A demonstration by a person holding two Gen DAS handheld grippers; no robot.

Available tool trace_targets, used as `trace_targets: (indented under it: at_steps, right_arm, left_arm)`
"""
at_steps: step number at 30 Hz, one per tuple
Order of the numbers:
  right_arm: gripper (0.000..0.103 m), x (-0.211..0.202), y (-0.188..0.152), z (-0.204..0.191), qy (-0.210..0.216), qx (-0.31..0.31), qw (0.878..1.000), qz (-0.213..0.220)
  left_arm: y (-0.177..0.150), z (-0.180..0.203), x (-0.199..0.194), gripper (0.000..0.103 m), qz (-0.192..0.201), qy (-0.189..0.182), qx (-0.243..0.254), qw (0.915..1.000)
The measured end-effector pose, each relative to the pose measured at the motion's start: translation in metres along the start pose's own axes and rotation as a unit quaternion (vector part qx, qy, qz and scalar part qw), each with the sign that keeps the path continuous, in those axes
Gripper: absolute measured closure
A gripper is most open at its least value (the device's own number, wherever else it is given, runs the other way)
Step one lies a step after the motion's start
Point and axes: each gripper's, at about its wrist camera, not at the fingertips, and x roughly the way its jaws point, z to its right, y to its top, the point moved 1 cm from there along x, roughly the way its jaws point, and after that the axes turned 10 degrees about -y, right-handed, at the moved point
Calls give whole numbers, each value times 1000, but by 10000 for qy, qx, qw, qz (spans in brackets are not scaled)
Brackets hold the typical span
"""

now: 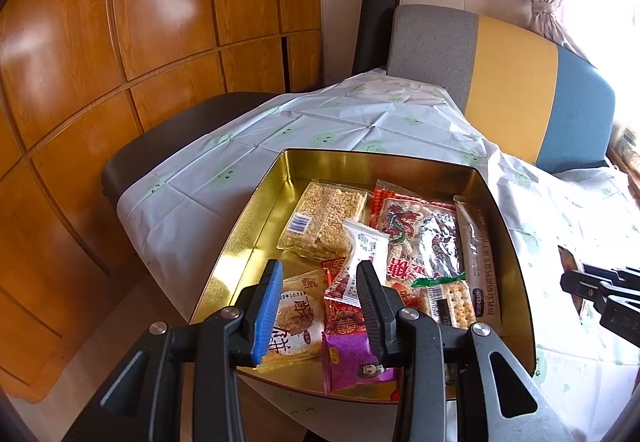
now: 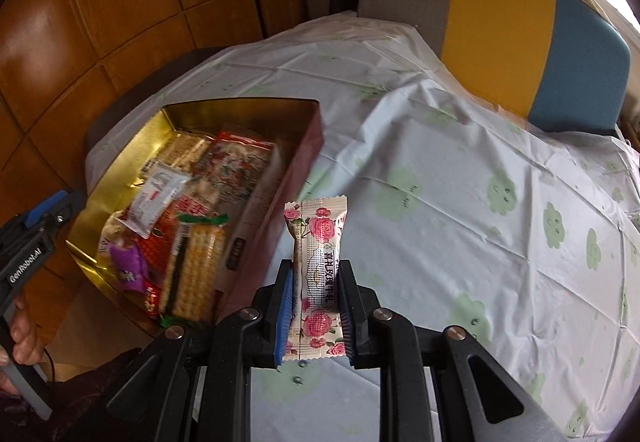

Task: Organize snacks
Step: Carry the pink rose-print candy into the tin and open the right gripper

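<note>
Right gripper (image 2: 316, 306) pinching rose-print candy (image 2: 319, 274) | left gripper (image 1: 320, 302) jaws spread | I risk snagging tin (image 2: 276, 197) rim, dropping it on the desk

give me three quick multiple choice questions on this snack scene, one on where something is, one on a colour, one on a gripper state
1. Where is the rose-print candy packet?
A. lying in the gold tin
B. between the right gripper's fingers, over the tablecloth
C. on the chair back

2. What colour is the inside of the tin?
A. gold
B. white
C. blue

3. What is the state of the left gripper?
A. shut on a purple packet
B. shut on the tin's rim
C. open, holding nothing

Answers:
1. B: the right gripper clamps the packet from both sides, outside the tin and above the tablecloth.
2. A: the tin's inner walls and floor shine gold.
3. C: its jaws stand apart above the snacks, with a clear gap and nothing between them.
</note>
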Motion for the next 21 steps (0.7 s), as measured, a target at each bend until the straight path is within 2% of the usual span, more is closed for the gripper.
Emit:
trace_targets:
  at_steps: [9,16,21]
  right_arm:
    - [82,-10,19,-46,449,-184,9987,153]
    - [82,-6,38,-69,569,-279,9977,249]
    - [82,7,49,-84,590,-352,9975,165]
  left_arm:
    - [-1,-7,4,64,-45,51,-90,9999]
    - [-1,-15,9,64,-102,103,-192,9997]
    - [-2,-21,14,64,-141,152,-256,9995]
